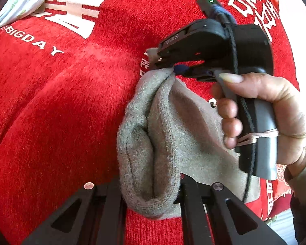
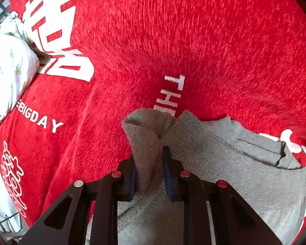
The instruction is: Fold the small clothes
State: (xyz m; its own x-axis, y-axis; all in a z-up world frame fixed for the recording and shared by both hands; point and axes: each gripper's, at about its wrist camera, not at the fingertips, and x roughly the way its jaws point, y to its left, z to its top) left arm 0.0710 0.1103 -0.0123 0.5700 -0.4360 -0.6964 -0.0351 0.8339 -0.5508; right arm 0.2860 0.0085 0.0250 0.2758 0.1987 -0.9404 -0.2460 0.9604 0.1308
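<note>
One soft grey knitted sock point(image 1: 153, 143), bunched into thick ribbed folds, is hanging above a fuzzy red blanket point(image 1: 61, 102) printed with white lettering, while both tongs are pinching it: the right gripper point(image 2: 149, 175) narrowly clamping a fold, the left gripper point(image 1: 151, 200) closing tight on its other end.

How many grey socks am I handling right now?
1 that I can make out: the grey sock, pinched by the right gripper at its top and the left gripper lower down. A second layered inside may be hidden.
</note>
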